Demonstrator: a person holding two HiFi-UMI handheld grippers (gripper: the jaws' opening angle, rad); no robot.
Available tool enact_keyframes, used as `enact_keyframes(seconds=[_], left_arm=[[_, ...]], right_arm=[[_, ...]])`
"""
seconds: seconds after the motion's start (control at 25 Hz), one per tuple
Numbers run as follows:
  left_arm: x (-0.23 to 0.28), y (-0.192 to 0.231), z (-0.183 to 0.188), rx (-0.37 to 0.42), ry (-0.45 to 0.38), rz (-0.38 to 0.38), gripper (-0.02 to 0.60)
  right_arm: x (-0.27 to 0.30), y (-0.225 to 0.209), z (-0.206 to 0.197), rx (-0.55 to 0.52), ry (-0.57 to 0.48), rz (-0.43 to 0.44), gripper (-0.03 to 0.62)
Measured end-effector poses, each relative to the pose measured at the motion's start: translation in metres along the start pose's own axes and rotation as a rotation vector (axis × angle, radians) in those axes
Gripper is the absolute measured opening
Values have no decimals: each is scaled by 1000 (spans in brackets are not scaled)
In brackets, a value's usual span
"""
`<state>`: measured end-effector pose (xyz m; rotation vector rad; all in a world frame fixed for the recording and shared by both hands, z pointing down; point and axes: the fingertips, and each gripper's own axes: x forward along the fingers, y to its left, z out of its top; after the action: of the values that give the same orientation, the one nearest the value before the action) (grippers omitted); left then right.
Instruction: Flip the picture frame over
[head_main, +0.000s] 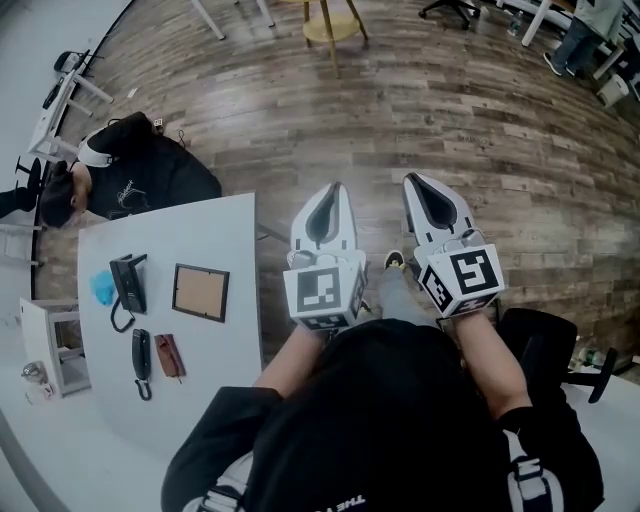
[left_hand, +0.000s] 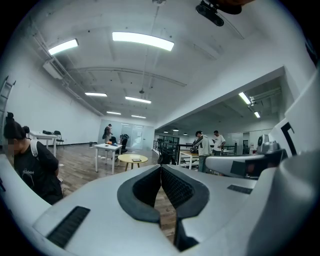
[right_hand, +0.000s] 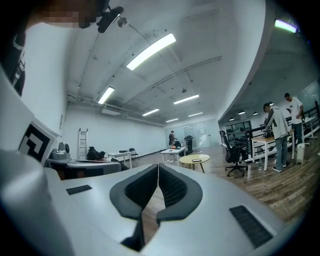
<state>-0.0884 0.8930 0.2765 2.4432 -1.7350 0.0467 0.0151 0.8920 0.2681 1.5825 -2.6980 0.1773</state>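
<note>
The picture frame (head_main: 201, 292) lies flat on the white table (head_main: 225, 225) at the left of the head view, dark border around a brown panel. Both grippers are held out over the wooden floor, well to the right of the table. My left gripper (head_main: 331, 192) has its jaws together with nothing between them. My right gripper (head_main: 416, 183) beside it is shut and empty too. In the left gripper view the left gripper's tips (left_hand: 161, 167) meet, and in the right gripper view the right gripper's tips (right_hand: 158, 166) meet. Neither gripper view shows the frame.
On the table beside the frame lie a black desk phone (head_main: 128, 284), a blue cloth (head_main: 102, 288), a black handset (head_main: 141, 358) and a brown case (head_main: 169, 356). A person (head_main: 120, 180) sits at the table's far end. A round yellow table (head_main: 330, 24) stands further off.
</note>
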Motion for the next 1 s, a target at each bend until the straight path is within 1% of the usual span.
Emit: enact_keyframes(seconds=[0.2,0.32,0.44,0.6,0.76,0.88,1.0], left_arm=[[46,4,7,2,5,13,23],[87,7,12,23,10,22,23],[133,5,20,22,-9,21,23],[187,0,32,50,-12,26,23],[222,-1,35,66,1,29,23],[243,-4,34,89,23,15,23],[263,-8,38,91,21,-1,23]], right_arm=[[37,-30,0,12,-1,12,20],[69,-62,2,29,-9,17,20],[101,-98,8,39,-25,27,20],[136,-144,20,56,-39,33,20],[160,-174,23,83,-44,48,20],[172,-191,24,100,-43,52,20],[183,-205,24,107,-48,42,20]])
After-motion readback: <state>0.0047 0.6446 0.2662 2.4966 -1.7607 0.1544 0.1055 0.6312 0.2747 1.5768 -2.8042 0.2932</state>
